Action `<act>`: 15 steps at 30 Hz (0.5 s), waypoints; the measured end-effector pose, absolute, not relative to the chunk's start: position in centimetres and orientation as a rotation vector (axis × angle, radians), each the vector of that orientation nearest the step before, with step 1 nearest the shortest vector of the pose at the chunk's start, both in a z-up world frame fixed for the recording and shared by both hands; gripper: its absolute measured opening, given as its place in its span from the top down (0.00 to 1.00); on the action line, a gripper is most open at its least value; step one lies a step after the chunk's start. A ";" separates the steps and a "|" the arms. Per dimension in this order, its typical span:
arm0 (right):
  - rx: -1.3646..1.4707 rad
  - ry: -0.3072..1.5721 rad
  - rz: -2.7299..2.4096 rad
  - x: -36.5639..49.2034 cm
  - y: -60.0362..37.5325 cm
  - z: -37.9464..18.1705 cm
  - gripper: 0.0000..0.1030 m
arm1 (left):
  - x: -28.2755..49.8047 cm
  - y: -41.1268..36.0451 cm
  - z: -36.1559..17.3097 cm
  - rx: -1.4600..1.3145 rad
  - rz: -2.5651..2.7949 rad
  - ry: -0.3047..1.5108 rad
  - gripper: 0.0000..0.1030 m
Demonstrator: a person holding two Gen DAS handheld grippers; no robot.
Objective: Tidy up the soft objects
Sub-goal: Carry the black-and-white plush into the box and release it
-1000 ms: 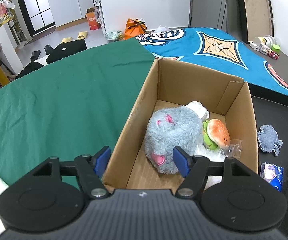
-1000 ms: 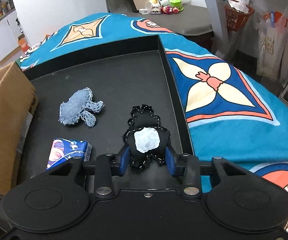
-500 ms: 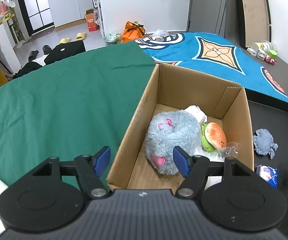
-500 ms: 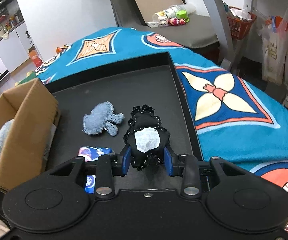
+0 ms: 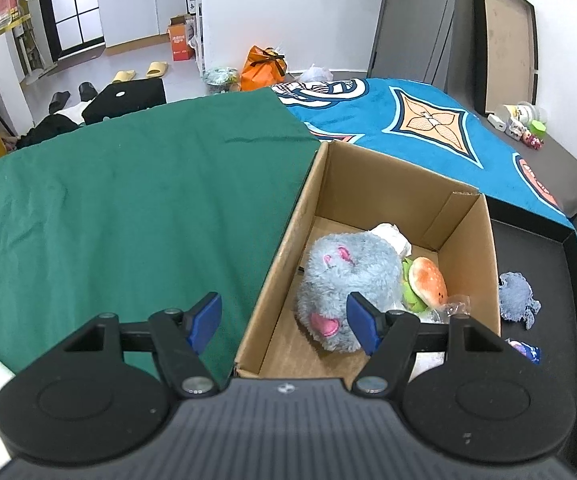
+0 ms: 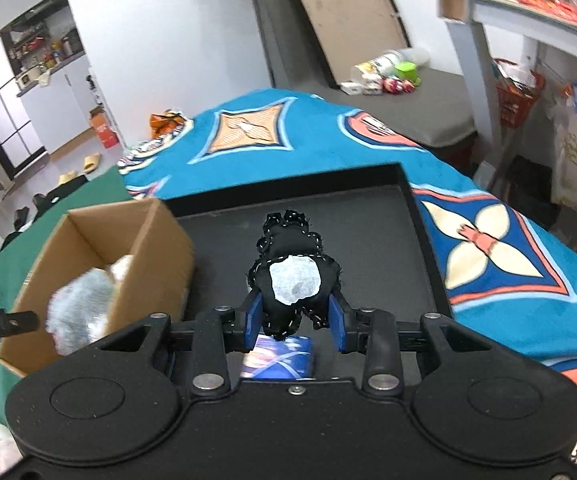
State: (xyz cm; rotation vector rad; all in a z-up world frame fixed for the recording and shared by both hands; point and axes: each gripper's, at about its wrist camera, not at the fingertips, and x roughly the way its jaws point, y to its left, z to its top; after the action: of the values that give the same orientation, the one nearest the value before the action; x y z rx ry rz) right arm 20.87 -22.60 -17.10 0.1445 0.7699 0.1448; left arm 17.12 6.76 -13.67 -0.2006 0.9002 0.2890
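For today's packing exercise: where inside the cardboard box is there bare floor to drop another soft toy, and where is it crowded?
Free: the cardboard box has bare floor at its near end, between the left wall and the grey plush, and a strip along the far wall. Crowded: the right side, where the burger toy and clear wrapper sit against the plush.

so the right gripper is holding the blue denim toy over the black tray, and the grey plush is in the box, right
Not quite. The right gripper holds the black toy with a white patch, as the right wrist view shows. The blue denim toy lies on the black tray; the grey plush is in the box.
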 end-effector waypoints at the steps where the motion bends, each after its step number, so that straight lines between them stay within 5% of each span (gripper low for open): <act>1: 0.143 0.766 0.153 20.8 -22.2 -16.8 0.67 | 17.1 6.9 -13.7 -0.203 0.290 0.897 0.35; 15: 0.103 0.750 0.238 19.6 -16.2 -13.9 0.66 | 16.4 8.1 -13.9 -0.260 0.240 0.894 0.38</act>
State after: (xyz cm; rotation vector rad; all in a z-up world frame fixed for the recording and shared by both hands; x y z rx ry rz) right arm 19.57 -16.21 -13.90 0.1025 0.7503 0.2383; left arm 16.36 8.11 -13.89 -0.2599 0.8944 0.2400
